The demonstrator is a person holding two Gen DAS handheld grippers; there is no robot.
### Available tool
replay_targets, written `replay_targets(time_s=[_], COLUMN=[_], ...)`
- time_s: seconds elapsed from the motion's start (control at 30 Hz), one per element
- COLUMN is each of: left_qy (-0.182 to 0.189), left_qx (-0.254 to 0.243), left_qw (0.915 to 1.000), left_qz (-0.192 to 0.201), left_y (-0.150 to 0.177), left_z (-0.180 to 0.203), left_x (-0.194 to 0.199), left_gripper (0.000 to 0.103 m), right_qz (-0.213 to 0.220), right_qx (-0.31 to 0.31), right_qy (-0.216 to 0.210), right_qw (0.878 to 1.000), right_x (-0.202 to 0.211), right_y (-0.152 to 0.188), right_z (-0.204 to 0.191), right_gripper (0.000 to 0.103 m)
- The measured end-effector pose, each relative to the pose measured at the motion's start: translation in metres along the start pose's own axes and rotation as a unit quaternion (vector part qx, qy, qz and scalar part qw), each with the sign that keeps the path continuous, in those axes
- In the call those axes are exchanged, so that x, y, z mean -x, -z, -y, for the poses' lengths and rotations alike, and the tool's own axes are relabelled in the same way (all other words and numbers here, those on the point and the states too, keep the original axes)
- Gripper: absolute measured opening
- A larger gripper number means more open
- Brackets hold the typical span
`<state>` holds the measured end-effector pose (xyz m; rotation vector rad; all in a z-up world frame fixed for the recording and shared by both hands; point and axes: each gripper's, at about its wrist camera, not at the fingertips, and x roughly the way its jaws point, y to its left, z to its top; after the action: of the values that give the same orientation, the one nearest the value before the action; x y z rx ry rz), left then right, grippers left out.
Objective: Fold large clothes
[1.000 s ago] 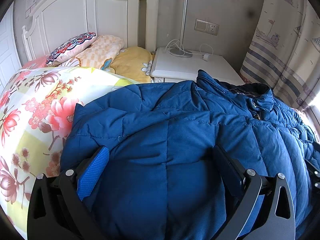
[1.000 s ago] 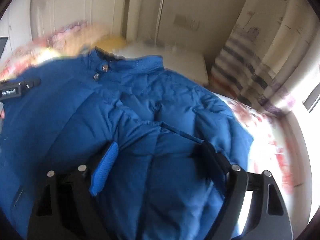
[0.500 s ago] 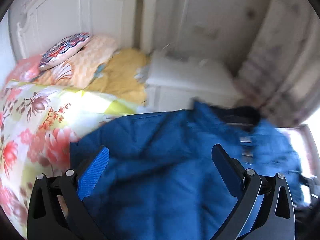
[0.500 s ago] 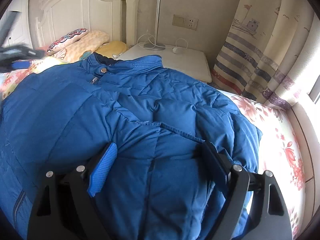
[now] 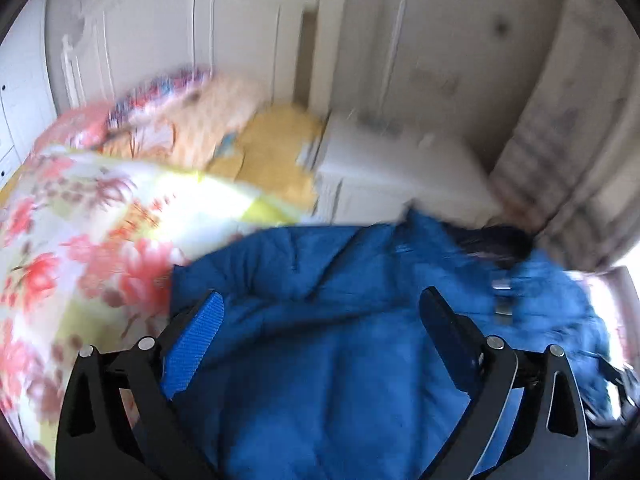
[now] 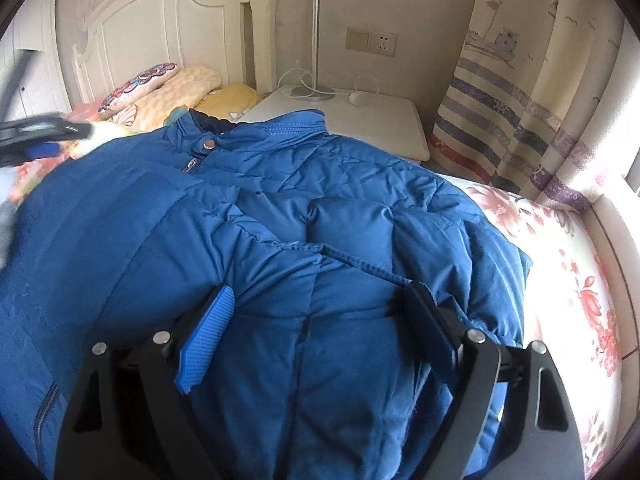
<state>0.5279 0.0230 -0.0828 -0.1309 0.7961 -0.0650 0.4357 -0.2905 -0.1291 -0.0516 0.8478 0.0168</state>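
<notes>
**Blue padded jacket spread on the bed, both tongs apart above it**

The bed (image 6: pixel 568 264) with its flowered cover carries everything; its white headboard (image 6: pixel 160 40) stands at the far end against the wall. A blue quilted jacket (image 6: pixel 280 220) lies spread across the cover, collar toward the headboard, snap and zip pull showing at the neck, one sleeve folded over the chest. In the left wrist view the jacket (image 5: pixel 328 320) fills the lower half, with the flowered quilt (image 5: pixel 80 240) bunched beside it on the left; that view is blurred.

A striped curtain (image 6: pixel 512 112) hangs at the right. A white bedside desk (image 6: pixel 372 120) sits just beyond the collar, bearing a lamp base and a coiled cable. Patterned pillows (image 6: pixel 168 88) are piled against the headboard.

The right tongs (image 6: pixel 320 308) stand wide apart just over the folded sleeve, with nothing clamped between them. The left tongs (image 5: pixel 320 312) are likewise spread wide over the jacket, clamping nothing; they also appear as a blurred dark shape at the left edge of the right wrist view.
</notes>
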Motion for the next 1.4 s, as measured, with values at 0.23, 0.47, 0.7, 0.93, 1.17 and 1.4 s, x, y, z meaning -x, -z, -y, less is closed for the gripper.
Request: replay_targets(time_s=[0.23, 0.47, 0.7, 0.93, 1.17, 1.4], left_qy=[0.004, -0.016, -0.013, -0.017, 0.023, -0.009], left_qx=[-0.104, -0.122, -0.132, -0.065, -0.105, -0.123], left_qw=[0.9946, 0.9915, 0.991, 0.9937, 0.9912, 0.9877], left_qz=[-0.007, -0.043, -0.019, -0.089, -0.076, -0.096], left_y=[0.056, 0.092, 0.117, 0.136, 0.159, 0.17], left_z=[0.046, 0.048, 0.014, -0.045, -0.008, 0.0], left_x=[0.031, -0.004, 0.065, 0.053, 0.086, 0.068], left_gripper=[0.098, 0.099, 0.098, 0.099, 0.098, 0.099], right_qz=[0.007, -0.017, 0.013, -0.043, -0.025, -0.056], right_qx=[-0.004, 0.121, 0.05, -0.02, 0.032, 0.058], right_qy=[0.056, 0.014, 0.018, -0.003, -0.026, -0.023], right_qw=[0.998, 0.992, 0.999, 0.999, 0.999, 0.996], right_x=[0.032, 0.031, 0.085, 0.07, 0.106, 0.089], right_y=[-0.006, 0.025, 0.039, 0.084, 0.092, 0.105], right_z=[-0.025, -0.121, -0.081, -0.025, -0.085, -0.103], right_gripper=[0.082, 0.083, 0.082, 0.083, 0.083, 0.087])
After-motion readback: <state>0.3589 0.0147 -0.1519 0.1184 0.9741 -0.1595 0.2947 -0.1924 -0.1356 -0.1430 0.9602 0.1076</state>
